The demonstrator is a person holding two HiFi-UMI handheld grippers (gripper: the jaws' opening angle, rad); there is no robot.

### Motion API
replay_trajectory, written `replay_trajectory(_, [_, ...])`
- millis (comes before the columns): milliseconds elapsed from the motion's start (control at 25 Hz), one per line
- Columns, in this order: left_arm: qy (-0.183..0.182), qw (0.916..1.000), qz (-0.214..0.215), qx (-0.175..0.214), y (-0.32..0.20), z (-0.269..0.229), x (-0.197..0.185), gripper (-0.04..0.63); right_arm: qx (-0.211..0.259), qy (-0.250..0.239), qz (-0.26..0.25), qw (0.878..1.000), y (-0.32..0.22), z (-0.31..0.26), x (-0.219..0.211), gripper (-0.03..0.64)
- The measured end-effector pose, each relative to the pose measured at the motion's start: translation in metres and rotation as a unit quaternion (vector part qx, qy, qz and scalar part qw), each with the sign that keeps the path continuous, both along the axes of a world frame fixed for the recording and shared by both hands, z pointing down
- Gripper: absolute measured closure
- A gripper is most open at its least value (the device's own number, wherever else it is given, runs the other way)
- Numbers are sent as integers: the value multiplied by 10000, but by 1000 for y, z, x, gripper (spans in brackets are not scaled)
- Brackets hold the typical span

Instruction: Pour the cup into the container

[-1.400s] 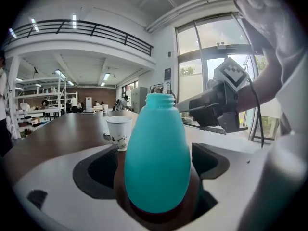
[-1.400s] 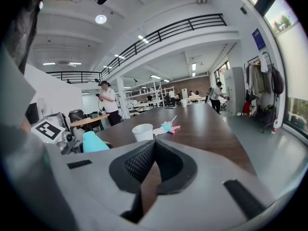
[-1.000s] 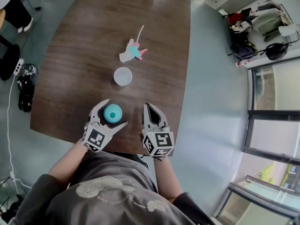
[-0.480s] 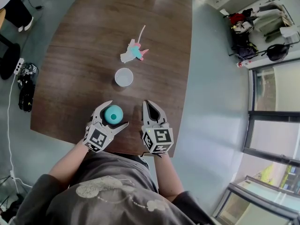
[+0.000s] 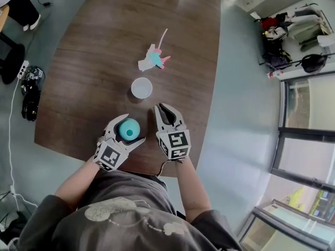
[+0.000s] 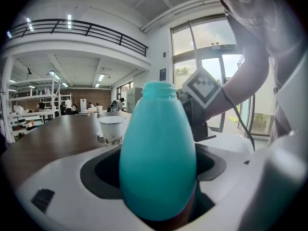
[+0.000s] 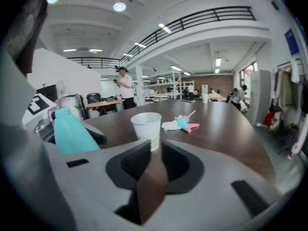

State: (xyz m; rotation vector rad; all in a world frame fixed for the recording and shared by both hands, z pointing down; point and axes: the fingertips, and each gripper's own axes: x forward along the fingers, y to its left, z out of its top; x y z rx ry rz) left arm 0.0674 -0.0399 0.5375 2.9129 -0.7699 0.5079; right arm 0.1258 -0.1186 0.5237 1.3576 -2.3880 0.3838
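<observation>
**Teal container framed by wide left jaws, cup left untouched**

The teal container (image 5: 129, 130) is seen upright on the wooden table (image 5: 99, 46), near its close edge. It is flanked by the jaws of the left gripper (image 5: 129, 128), which are spread wide and have just been closing; no press on its sides is shown. The right gripper (image 5: 163, 107) is held just beside it, jaws brought together on nothing and pointed towards the white paper cup (image 5: 141, 87), set upright farther along the table. A pink-and-teal item (image 5: 153, 59) is laid beyond the cup.
</observation>
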Motion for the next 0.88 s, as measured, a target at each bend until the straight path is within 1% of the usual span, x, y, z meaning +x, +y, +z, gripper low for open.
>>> replay_trajectory(40, [3, 10000, 8, 5, 0, 0, 0, 178, -26, -22, -298, 9995, -3, 4, -7, 522])
replay_trajectory(80, [9, 10000, 12, 9, 0, 0, 1, 178, -74, -83, -537, 9985, -5, 7, -15, 480])
replay_trajectory(160, [23, 10000, 5, 13, 0, 0, 1, 178, -75, -50, -772, 9970, -11, 12, -25, 432])
replay_trajectory(240, [34, 10000, -11, 13, 0, 0, 1, 178, 6, 114, -816, 9966, -18, 17, -30, 393])
replay_trajectory(320, [43, 10000, -13, 9, -1, -1, 1, 178, 42, 110, -788, 9968, -27, 21, -35, 335])
replay_trajectory(400, [54, 10000, 6, 10, -1, -1, 2, 178, 63, 104, -819, 9966, -36, 25, -41, 312])
replay_trajectory(520, [87, 10000, 22, 16, -2, 0, 2, 178, 92, 225, -991, 9948, -45, 31, -52, 287])
replay_trajectory(880, [80, 9999, 93, 4, 0, -1, 1, 178, 337, 117, -1031, 9940, -73, 25, -74, 287])
